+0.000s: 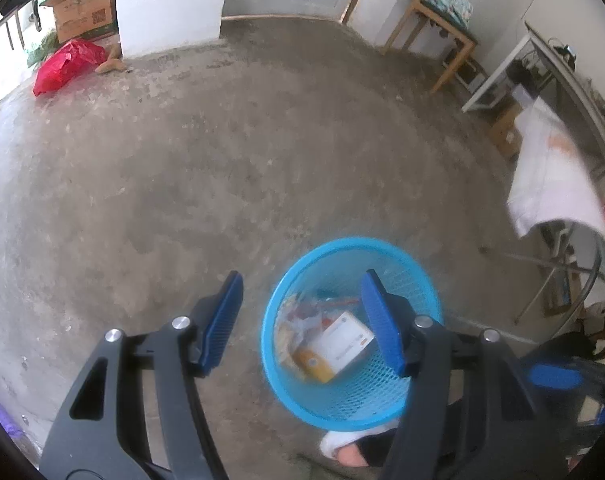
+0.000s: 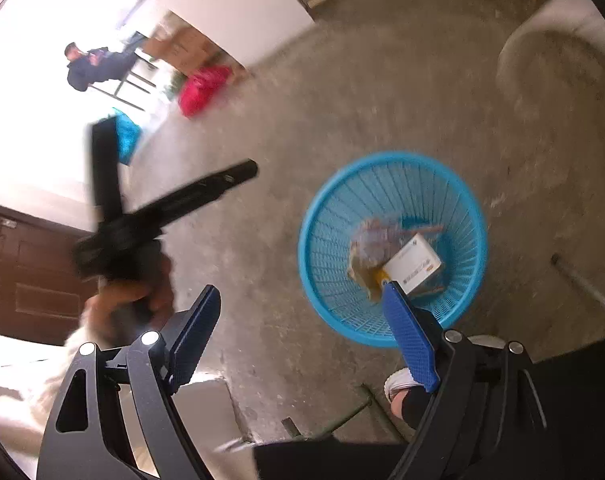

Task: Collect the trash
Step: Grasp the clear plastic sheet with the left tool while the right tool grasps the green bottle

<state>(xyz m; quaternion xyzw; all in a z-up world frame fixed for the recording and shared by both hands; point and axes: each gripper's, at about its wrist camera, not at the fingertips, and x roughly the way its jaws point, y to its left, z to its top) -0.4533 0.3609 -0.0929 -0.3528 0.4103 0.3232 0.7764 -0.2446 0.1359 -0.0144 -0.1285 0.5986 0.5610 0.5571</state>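
Note:
A blue mesh basket (image 1: 362, 394) stands on the concrete floor. It holds a white and orange box (image 1: 344, 342) and crumpled wrappers (image 1: 298, 320). My left gripper (image 1: 302, 276) hangs above the basket's left edge, open and empty. In the right wrist view the basket (image 2: 334, 216) with the box (image 2: 412, 264) lies below and to the right. My right gripper (image 2: 301, 288) is open with nothing between its fingers, and its right finger overlaps the basket's near rim. The left gripper (image 2: 178, 146) appears blurred at the left, held in a hand (image 2: 126, 304).
A red plastic bag (image 1: 68, 64) and a cardboard box (image 1: 82, 4) lie by the far wall. A wooden chair (image 1: 434, 12) and a table with a white cloth (image 1: 550, 168) stand at the right. A person (image 2: 90, 64) sits by the bright doorway. A white shoe (image 2: 398, 388) is near the basket.

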